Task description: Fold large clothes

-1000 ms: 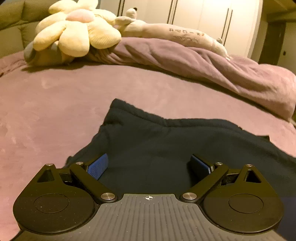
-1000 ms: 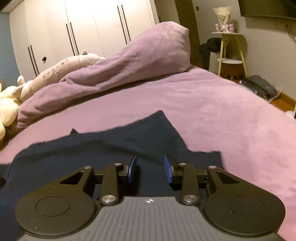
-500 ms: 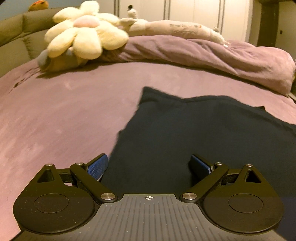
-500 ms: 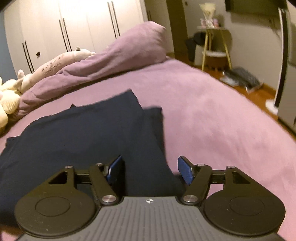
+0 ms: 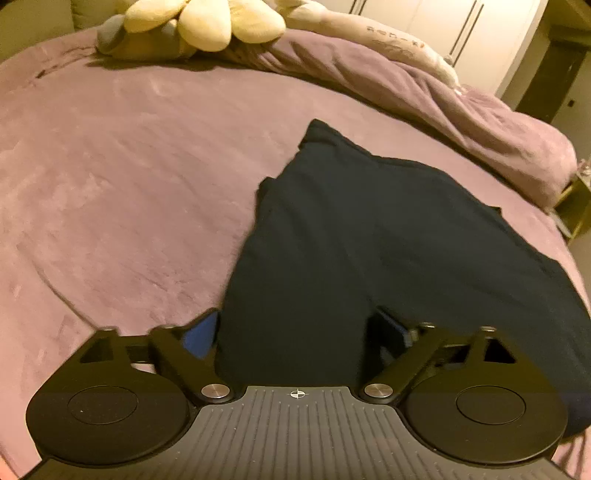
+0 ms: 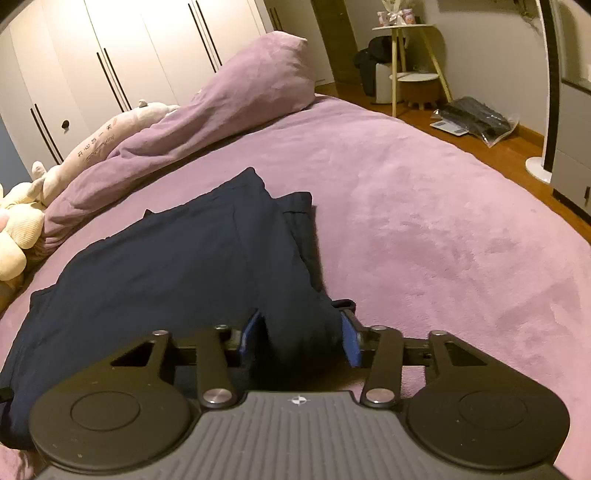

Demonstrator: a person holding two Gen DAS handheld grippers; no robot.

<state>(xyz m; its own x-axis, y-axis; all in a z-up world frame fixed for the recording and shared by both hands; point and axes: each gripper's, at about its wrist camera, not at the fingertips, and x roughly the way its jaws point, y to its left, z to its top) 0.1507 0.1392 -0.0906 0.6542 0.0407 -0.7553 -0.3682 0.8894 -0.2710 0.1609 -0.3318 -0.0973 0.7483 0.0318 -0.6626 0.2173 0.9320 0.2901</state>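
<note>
A dark navy garment (image 5: 369, 236) lies flat on the purple bed, partly folded, with a doubled layer along its edges. My left gripper (image 5: 295, 334) is open, its jaws wide on either side of the garment's near left edge. In the right wrist view the garment (image 6: 177, 258) spreads to the left. My right gripper (image 6: 301, 338) is open and straddles the near right edge, where the cloth stands up as a fold between the blue pads (image 6: 349, 341). I cannot tell if either pad touches the cloth.
The purple bed cover (image 5: 110, 184) stretches left of the garment and also right of it (image 6: 443, 221). A rumpled purple duvet (image 6: 221, 110) and plush toys (image 5: 207, 18) lie at the far side. A small side table (image 6: 406, 55) and floor items stand beyond the bed's right edge.
Both grippers have drawn back and risen, so more of the garment shows. The right gripper opened from a narrow gap to wider. The garment's right side now lies folded over.
</note>
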